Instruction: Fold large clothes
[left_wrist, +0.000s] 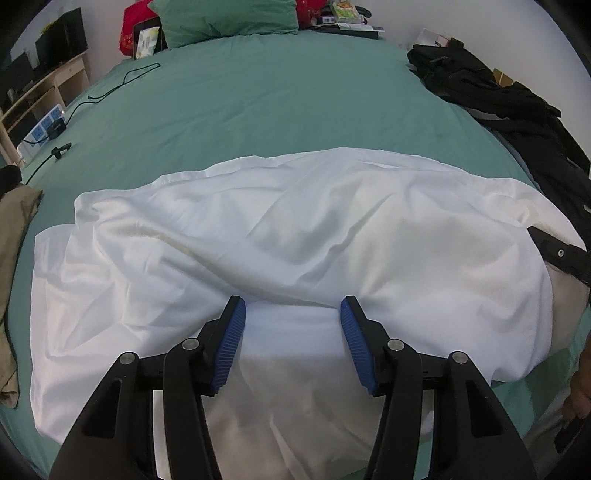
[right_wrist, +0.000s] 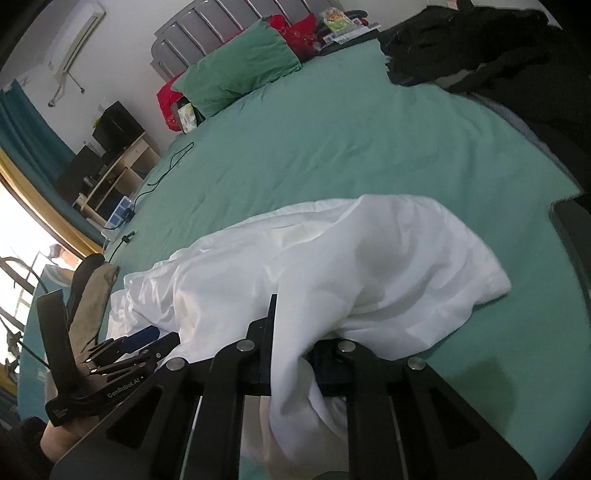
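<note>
A large white garment (left_wrist: 280, 243) lies crumpled across the near part of a green bed (left_wrist: 266, 107). It also shows in the right wrist view (right_wrist: 354, 258). My left gripper (left_wrist: 292, 317) is open, its blue pads (left_wrist: 231, 343) spread just above the garment's near fold, holding nothing. My right gripper (right_wrist: 291, 343) is shut on a bunched fold of the white garment, which drapes over and between its fingers and hides the pads. The left gripper shows in the right wrist view (right_wrist: 140, 339), low at the left beside the cloth.
A green pillow (left_wrist: 225, 16) and red items (left_wrist: 135, 27) sit at the headboard. Black clothes (left_wrist: 491, 88) lie along the right edge. A tan garment (left_wrist: 14, 258) lies at the left edge. A black cable (left_wrist: 122, 85) and power strip (left_wrist: 42, 127) are at the far left.
</note>
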